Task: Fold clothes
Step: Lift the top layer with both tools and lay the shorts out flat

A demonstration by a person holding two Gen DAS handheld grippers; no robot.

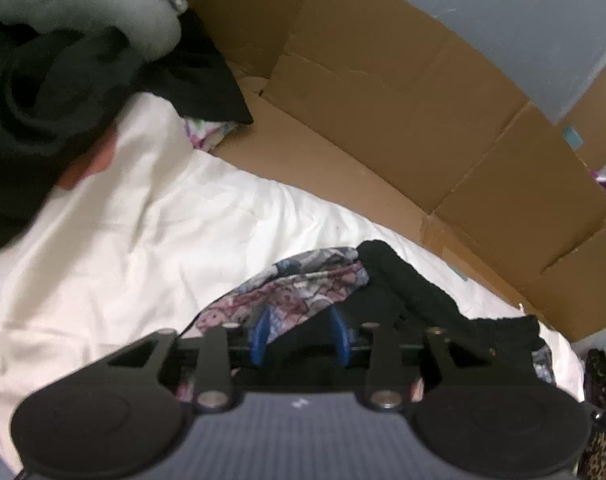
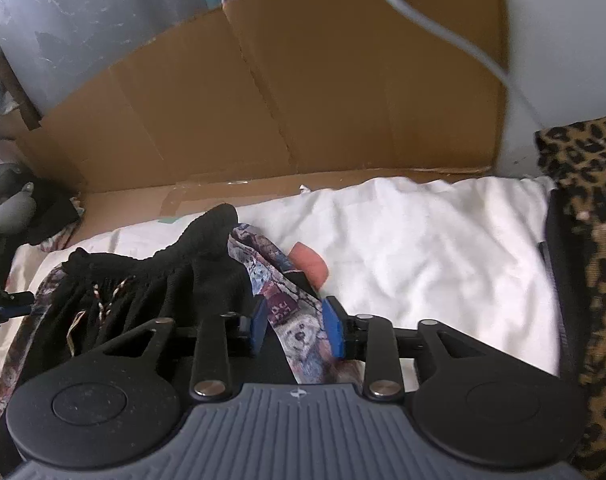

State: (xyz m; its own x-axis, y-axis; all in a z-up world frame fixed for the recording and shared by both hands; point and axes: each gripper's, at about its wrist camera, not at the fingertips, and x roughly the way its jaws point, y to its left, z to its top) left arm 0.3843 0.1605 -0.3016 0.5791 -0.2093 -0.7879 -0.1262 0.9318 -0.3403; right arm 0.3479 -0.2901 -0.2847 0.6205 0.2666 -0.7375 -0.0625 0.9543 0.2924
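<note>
While both tongs hang over white sheet (image 2: pixel 423 248), patterned garment (image 2: pixel 287 320) w/ black waistband (image 2: pixel 207 264) lies bunched at 6 o'clock. Left gripper (image 1: pixel 301 336) & right gripper (image 2: pixel 297 330): jaws parted, cloth between, not pinched. Risk: fabric slumps, fold goes crooked.
</note>
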